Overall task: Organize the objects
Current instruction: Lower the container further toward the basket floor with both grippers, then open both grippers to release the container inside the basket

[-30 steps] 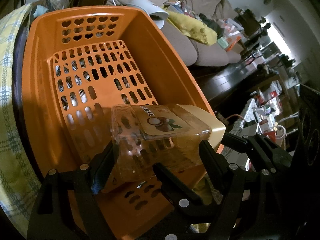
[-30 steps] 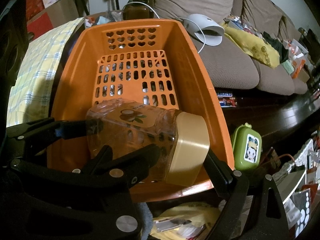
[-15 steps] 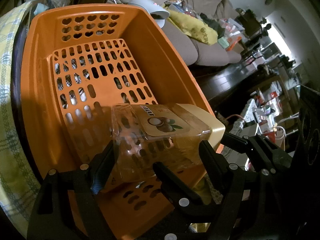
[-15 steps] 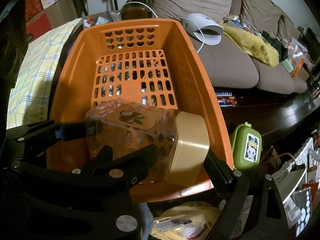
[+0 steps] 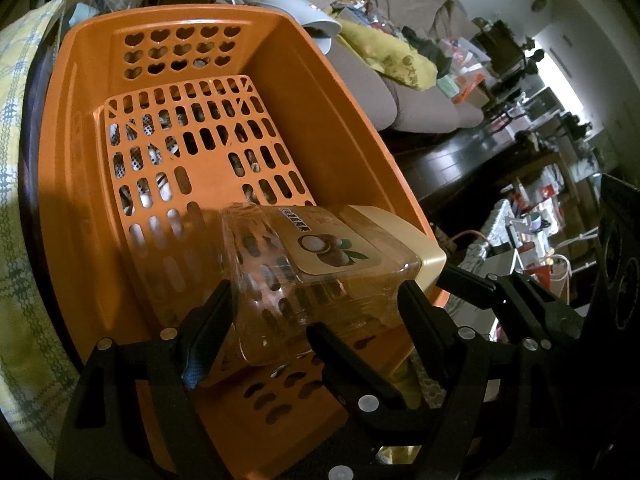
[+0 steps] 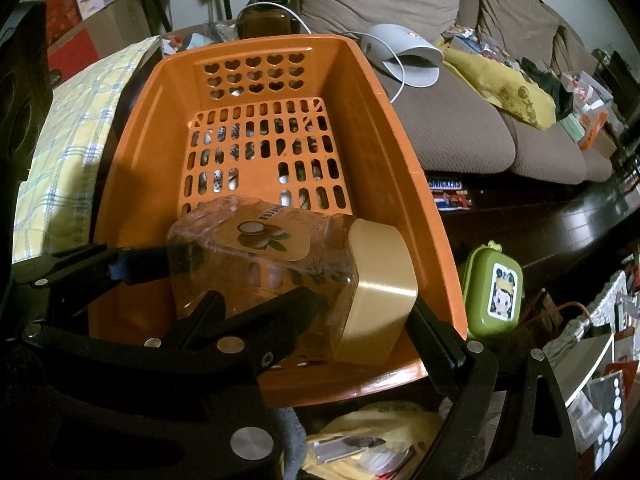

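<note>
A clear square jar (image 5: 320,276) with a cream lid (image 5: 396,228) and a coconut label lies on its side over the near end of the orange slotted basket (image 5: 80,168). My left gripper (image 5: 316,304) has its pads pressed on the jar's two sides. In the right wrist view the same jar (image 6: 264,264) sits between the fingers of my right gripper (image 6: 316,312). One finger is under the body and the other touches the lid (image 6: 380,292). The left gripper's fingers (image 6: 140,262) reach in from the left. The rest of the basket (image 6: 132,184) holds nothing.
A green lunch box (image 6: 494,290) stands just right of the basket. Behind are brown sofa cushions (image 6: 452,128), a white device with a cable (image 6: 404,56) and a yellow bag (image 6: 504,84). A yellow checked cloth (image 6: 76,132) lies to the left. A yellow bag (image 6: 360,432) lies below.
</note>
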Available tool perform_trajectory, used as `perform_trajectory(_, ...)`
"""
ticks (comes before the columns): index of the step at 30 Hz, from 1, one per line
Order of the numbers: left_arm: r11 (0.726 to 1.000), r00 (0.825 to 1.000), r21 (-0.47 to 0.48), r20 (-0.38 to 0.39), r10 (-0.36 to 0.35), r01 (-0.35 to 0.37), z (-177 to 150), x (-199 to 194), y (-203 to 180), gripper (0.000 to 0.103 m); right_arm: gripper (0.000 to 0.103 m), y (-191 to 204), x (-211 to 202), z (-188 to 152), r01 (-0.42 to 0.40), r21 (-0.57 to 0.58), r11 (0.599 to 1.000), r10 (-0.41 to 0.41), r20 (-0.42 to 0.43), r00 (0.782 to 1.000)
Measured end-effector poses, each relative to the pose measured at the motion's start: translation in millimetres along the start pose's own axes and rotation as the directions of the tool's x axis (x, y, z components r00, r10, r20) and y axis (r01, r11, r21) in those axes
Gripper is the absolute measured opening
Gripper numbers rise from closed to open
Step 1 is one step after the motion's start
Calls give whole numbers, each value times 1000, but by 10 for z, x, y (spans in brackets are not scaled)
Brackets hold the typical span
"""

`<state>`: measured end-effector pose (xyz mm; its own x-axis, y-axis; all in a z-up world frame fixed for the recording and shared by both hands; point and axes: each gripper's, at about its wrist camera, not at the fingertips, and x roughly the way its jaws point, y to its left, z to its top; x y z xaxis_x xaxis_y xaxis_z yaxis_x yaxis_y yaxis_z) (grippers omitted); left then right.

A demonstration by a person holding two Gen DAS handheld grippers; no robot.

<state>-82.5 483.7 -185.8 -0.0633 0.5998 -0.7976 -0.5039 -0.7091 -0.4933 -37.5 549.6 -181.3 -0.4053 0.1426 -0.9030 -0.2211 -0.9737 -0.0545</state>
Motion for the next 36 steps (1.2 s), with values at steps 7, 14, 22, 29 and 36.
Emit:
perform_trajectory(7,1000,1000,-6,-4,0,0,-13,9,5,79,92,8,5,11,-1,4,1000,1,0,1000)
perform_trajectory(14,1000,1000,-10,-11,-4,4,-21,6,10,81,92,11,7,15,-2,3,1000,2,0,1000)
perform_trajectory(22,999,1000,-36,-5,-20,20,14,-41,67,81,92,53,14,29,4,-9,1000,-4,-5,1000)
perform_trajectory(29,998,999,-49,20,-33,34,60,-124,135,81,92,45,16,35,5,-14,1000,-5,-7,1000)
perform_trajectory(36,998,999,-61,47,-19,22,67,-223,227,82,92,15,48,4,9,-10,1000,-9,-18,1000)
